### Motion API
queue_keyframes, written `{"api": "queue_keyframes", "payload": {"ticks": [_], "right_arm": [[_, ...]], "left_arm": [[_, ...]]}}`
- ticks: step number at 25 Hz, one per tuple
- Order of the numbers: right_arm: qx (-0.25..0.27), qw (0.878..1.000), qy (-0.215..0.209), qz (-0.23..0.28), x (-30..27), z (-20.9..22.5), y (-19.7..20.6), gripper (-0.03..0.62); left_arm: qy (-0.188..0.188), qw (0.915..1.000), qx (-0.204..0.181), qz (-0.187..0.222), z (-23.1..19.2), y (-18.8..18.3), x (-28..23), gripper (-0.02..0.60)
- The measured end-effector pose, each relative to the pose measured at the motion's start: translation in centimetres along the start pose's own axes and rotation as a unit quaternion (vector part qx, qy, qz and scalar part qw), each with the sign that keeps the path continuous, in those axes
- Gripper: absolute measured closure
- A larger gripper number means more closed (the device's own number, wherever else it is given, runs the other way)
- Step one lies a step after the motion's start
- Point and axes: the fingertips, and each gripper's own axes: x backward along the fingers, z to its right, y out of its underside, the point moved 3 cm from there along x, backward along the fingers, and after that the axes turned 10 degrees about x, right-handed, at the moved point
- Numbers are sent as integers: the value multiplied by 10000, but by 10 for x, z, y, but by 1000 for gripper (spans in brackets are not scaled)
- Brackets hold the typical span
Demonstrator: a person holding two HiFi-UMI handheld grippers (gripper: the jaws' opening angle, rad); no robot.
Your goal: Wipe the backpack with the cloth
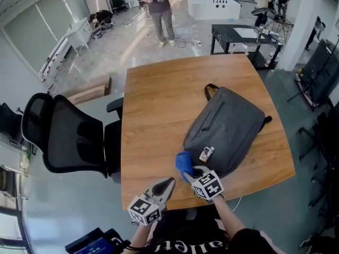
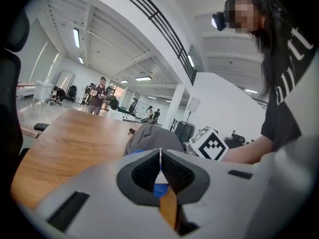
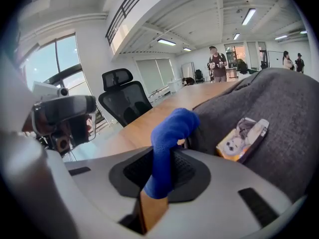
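While right gripper (image 3: 162, 169) clamps blue cloth (image 3: 169, 133) at near edge of backpack (image 1: 225, 128), left gripper (image 2: 159, 156) sits jaws together near-left of backpack; backpack flat on wooden table (image 1: 153, 110); black chair (image 1: 69, 136) left of it; open office floor (image 1: 132, 41) beyond.

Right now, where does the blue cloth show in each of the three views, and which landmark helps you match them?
Head view: blue cloth low centre, in the right gripper, at the grey backpack's near edge.
Left gripper view: a small patch of it low centre, under the shut left gripper's tips.
Right gripper view: centre, clamped in the gripper.
Shared landmark: the grey backpack.
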Motion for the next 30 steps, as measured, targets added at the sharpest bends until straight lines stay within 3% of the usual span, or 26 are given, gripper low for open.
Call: {"api": "queue_keyframes", "payload": {"ticks": [13,22,30], "right_arm": [[-272,9991,91,-313,84,8,78,516],[-660,9950,574,-486,145,50,131,516],[-595,9949,653,-496,172,90,144,516]], "left_arm": [[276,9995,-3,-184,23,4,-51,583],[472,9983,-62,-334,50,12,-88,584],[448,9986,-170,-244,74,10,-123,583]]}}
